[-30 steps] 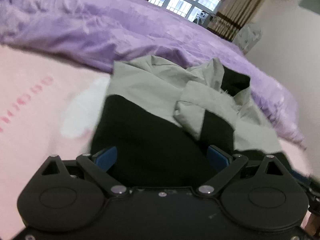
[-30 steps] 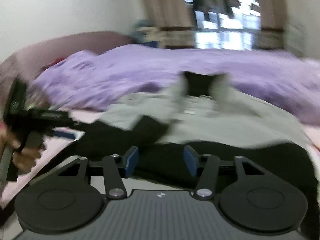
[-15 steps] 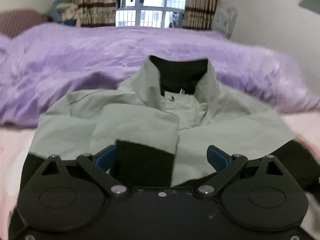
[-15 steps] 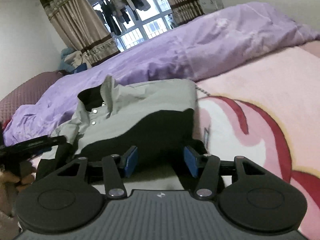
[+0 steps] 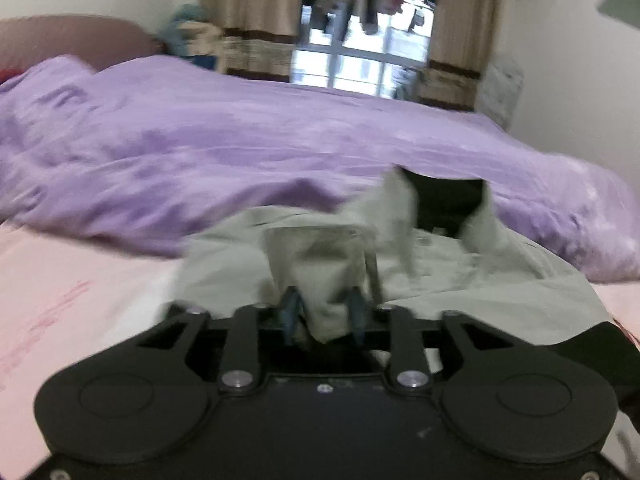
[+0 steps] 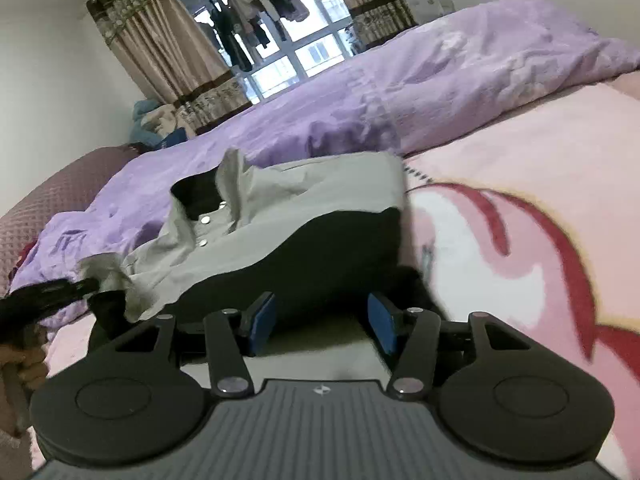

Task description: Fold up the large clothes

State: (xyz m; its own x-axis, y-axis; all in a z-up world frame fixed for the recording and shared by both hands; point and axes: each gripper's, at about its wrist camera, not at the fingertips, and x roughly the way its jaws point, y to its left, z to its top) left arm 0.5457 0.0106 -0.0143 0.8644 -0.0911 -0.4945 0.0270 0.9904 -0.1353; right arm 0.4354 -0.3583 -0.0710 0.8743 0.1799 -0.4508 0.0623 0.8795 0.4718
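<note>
A grey and black jacket (image 5: 460, 276) lies collar-up on the bed, its black lower part (image 6: 340, 248) nearest the right wrist camera. My left gripper (image 5: 323, 312) is closing its jaws, and a bunched fold of the grey sleeve (image 5: 320, 264) stands pinched between the pads and lifted off the jacket. The right wrist view shows that same left gripper (image 6: 86, 286) at the jacket's left edge with grey cloth gathered at its tip. My right gripper (image 6: 321, 322) stays open at the black hem, pads well apart and pressing on nothing.
A crumpled purple duvet (image 5: 200, 152) lies behind the jacket. The pink blanket (image 6: 520, 220) spreads to its right and front. A person's hand (image 6: 24, 360) holds the left gripper's handle. A maroon headboard (image 6: 48, 192), curtains and a window (image 6: 288, 60) lie beyond.
The left jaws went from wide apart to narrow around the grey sleeve, which now stands raised. The right gripper swung to the jacket's right side and then stayed still.
</note>
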